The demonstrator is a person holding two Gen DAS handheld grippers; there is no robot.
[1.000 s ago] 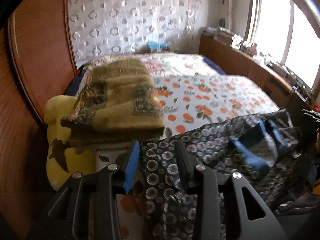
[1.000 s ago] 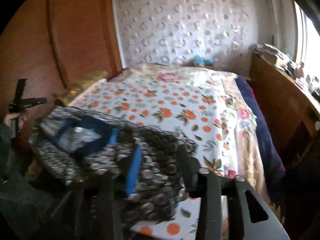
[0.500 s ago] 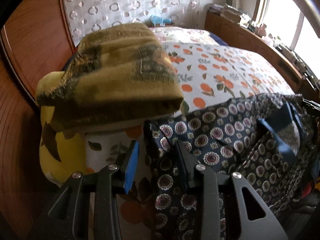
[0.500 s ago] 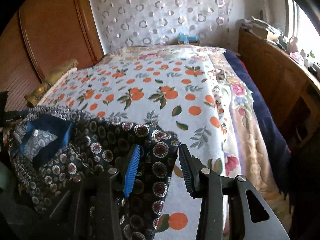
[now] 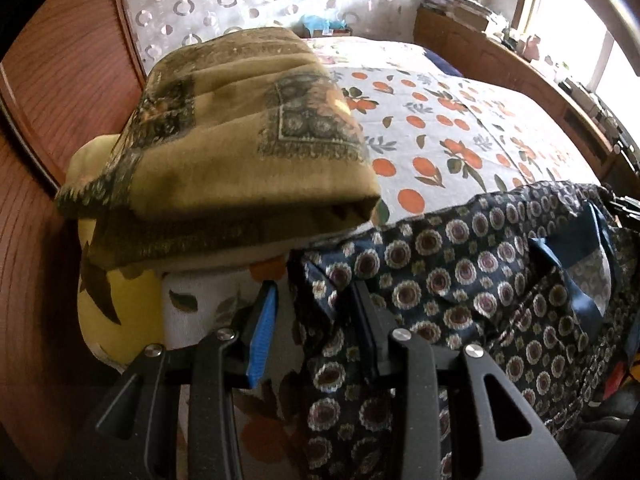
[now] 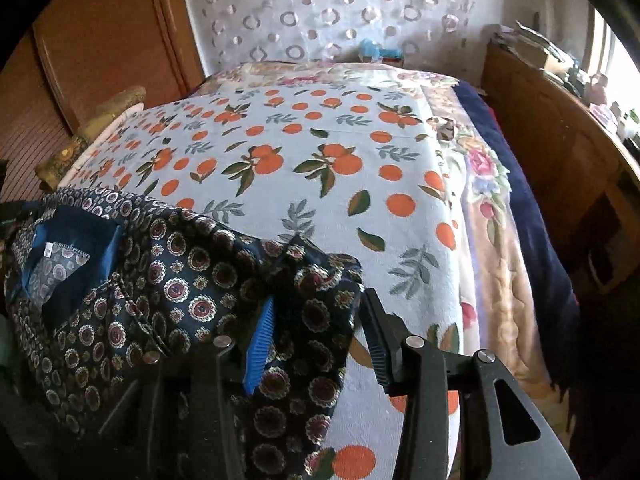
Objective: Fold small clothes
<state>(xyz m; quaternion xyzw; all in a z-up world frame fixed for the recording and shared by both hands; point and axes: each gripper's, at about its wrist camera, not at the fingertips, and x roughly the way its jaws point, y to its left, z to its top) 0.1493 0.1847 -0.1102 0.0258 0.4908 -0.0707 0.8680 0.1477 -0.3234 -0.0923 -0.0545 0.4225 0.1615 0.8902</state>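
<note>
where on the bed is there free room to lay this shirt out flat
The orange-print sheet is bare from the patterned shirt back to the floral quilt at the far end and across to its right edge. The left edge is crowded: a folded olive blanket on a yellow pillow.

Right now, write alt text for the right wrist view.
The right tool sits over one corner of a dark patterned shirt, its two blades either side of the cloth with space between them. The shirt lies at the near edge of a bed with an orange-print cover; a wooden cabinet stands to the right.
</note>
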